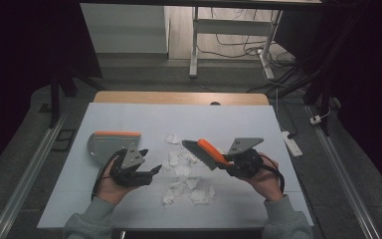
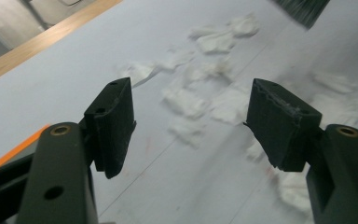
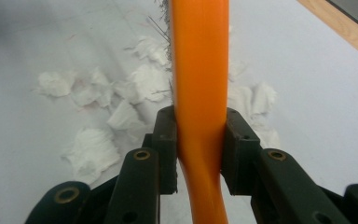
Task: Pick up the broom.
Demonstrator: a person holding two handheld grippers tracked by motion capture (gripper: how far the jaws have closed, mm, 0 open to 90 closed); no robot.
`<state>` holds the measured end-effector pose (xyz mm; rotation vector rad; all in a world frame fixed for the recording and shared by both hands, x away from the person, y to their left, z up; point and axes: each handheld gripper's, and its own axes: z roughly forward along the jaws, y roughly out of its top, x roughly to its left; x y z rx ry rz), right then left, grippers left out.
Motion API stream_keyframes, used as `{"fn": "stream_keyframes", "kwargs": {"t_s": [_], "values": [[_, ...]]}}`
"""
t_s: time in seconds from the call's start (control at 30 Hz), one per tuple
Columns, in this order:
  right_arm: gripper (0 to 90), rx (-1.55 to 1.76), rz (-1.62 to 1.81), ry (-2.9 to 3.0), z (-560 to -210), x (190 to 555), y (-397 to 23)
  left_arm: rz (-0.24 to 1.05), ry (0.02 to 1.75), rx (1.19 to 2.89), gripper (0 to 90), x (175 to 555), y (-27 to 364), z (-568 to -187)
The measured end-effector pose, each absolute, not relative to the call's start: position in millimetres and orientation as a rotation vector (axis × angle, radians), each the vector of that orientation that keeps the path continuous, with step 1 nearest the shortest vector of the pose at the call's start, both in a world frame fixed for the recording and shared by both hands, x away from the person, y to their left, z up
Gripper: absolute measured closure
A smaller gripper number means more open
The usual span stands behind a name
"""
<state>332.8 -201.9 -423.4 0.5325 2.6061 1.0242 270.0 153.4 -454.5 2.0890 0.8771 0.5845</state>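
Observation:
Several crumpled white paper scraps (image 1: 186, 174) lie in the middle of the pale table top (image 1: 229, 119). My right gripper (image 1: 224, 160) is shut on the orange handle of a hand brush (image 1: 206, 151), whose dark bristles hang just above the scraps. The right gripper view has the handle (image 3: 199, 70) pinched between the jaws of that gripper (image 3: 199, 126), with scraps (image 3: 121, 93) below. A grey dustpan with an orange rim (image 1: 110, 144) rests at the left. My left gripper (image 1: 150, 160) stands open beside it, facing the scraps (image 2: 205, 88), nothing between its jaws (image 2: 193, 93).
The table's far wooden edge (image 1: 179, 97) runs across the back. A white power strip (image 1: 292, 142) lies on the floor to the right. Desk legs and cables (image 1: 194, 45) stand beyond the table. The dustpan's orange rim (image 2: 18, 147) is at the left gripper view's lower left.

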Motion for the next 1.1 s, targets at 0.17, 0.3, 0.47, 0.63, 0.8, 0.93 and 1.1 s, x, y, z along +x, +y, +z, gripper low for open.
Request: {"fn": "stream_keyframes", "kwargs": {"t_s": [0.17, 0.3, 0.47, 0.63, 0.8, 0.93, 1.1], "values": [[70.1, 0.603, 1.044, 2.577, -425, 339, -212, 0.598, 0.94, 2.073, 31.6, 265, 169, -457], [70.1, 0.65, 1.051, 2.543, -424, 341, -218, 0.602, 0.988, 2.062, 31.5, 257, 183, -463], [70.1, 0.69, 1.047, 2.507, -421, 343, -223, 0.606, 1.038, 2.059, 31.1, 247, 198, -472], [70.1, 0.747, 1.007, 2.456, -417, 344, -231, 0.593, 1.078, 2.042, 30.7, 241, 211, -479], [70.1, 0.812, 0.998, 2.406, -412, 347, -240, 0.581, 1.098, 2.045, 30.7, 238, 218, -485], [70.1, 0.853, 0.953, 2.393, -412, 351, -247, 0.578, 1.11, 2.053, 30.7, 239, 221, -490], [70.0, 0.927, 0.904, 2.388, -418, 359, -253, 0.581, 1.113, 2.063, 29.9, 240, 221, -493]]}}
